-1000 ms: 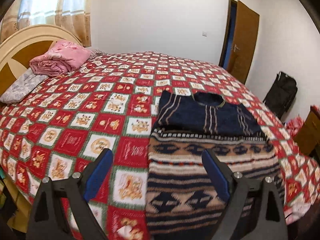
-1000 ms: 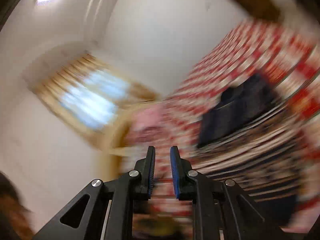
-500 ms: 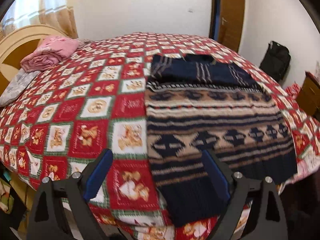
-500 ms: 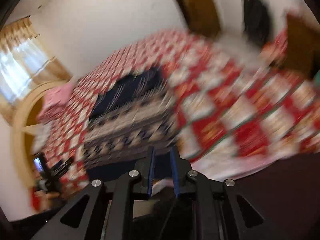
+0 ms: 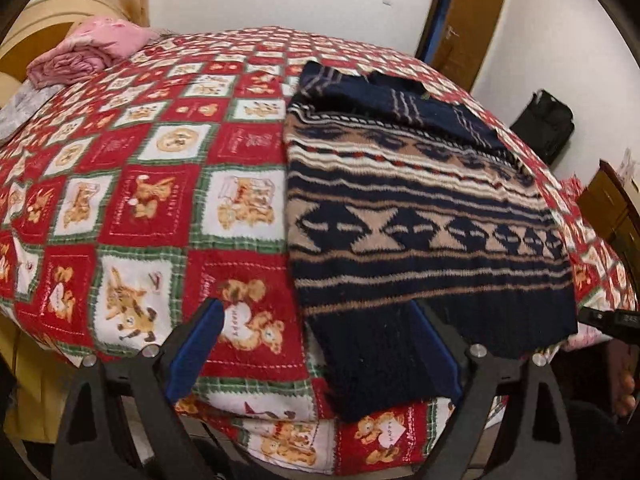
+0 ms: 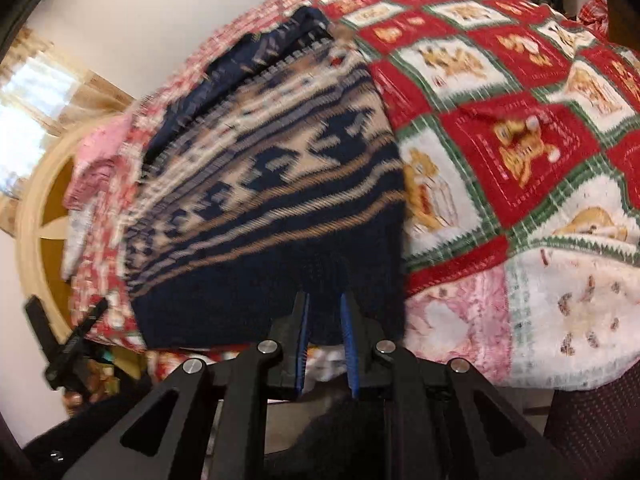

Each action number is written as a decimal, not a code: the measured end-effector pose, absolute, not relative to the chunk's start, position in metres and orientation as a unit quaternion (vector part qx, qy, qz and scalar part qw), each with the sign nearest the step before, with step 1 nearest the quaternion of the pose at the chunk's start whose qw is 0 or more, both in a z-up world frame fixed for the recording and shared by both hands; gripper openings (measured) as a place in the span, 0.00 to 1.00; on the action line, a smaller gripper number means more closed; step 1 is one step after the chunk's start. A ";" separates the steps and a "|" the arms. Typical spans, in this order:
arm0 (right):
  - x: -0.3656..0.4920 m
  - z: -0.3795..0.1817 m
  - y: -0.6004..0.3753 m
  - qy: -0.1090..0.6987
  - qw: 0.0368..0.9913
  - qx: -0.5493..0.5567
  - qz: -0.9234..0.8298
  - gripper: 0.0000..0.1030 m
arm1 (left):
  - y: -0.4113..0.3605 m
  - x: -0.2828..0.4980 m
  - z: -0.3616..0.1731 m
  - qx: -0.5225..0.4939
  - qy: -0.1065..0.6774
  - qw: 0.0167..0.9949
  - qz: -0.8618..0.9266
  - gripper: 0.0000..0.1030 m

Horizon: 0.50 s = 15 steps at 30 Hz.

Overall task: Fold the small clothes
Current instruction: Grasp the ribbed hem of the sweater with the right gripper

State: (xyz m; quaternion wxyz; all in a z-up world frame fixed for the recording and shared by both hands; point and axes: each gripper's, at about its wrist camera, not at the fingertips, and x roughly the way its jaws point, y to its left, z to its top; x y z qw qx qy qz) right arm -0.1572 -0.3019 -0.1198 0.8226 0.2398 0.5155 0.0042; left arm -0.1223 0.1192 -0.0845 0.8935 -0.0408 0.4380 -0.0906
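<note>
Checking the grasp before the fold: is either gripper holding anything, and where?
Nothing is held. The left gripper is open at the sweater's hem; the right gripper nearly shut, short of it.

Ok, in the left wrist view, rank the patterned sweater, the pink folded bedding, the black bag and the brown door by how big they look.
1. patterned sweater, by far the largest.
2. brown door.
3. pink folded bedding, close to the door in apparent size, so that order is unsure.
4. black bag, smallest.
The sweater lies nearest the camera.

sweater lies on quilt at bed's foot, folded blanket far behind left.
</note>
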 end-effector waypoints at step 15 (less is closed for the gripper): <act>-0.146 -0.161 -0.290 0.545 0.795 0.263 0.025 0.16 | 0.101 -0.121 -0.125 -0.040 0.508 0.853 -0.109 0.92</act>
